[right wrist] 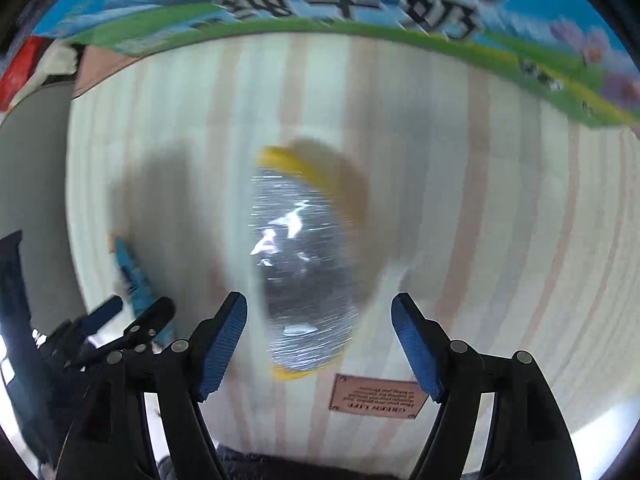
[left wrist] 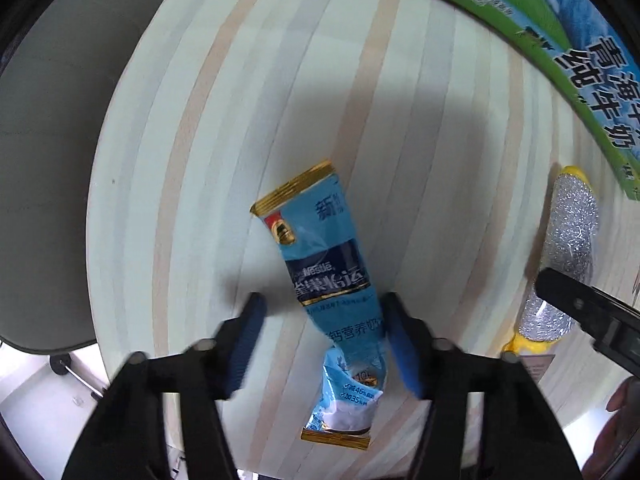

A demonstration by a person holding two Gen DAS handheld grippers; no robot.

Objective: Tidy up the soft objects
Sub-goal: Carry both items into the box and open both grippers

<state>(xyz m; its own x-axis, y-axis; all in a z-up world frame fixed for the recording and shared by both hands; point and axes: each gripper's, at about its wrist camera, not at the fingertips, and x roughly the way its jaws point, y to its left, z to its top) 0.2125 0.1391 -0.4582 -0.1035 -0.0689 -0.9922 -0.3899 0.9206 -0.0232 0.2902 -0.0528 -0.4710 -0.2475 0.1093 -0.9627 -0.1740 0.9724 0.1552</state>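
Note:
A blue Nestle sachet with gold ends [left wrist: 328, 276] lies on the pale striped wooden table [left wrist: 200, 160]. My left gripper [left wrist: 322, 344] is open, its blue-padded fingers either side of the sachet's lower part; the right pad is at the sachet's edge. A silver-and-yellow scouring sponge [right wrist: 300, 268] lies on the table, blurred. My right gripper [right wrist: 318, 344] is open just above or around its near end. The sponge also shows in the left wrist view [left wrist: 568, 256], with the right gripper's finger [left wrist: 580, 304] over it. The sachet shows at the left of the right wrist view [right wrist: 132, 272].
A green and blue milk carton box [left wrist: 560, 40] stands along the far edge of the table, also in the right wrist view [right wrist: 360, 4]. A small brown label plate [right wrist: 378, 398] is fixed near the table's front edge. A grey chair [left wrist: 48, 160] is left of the table.

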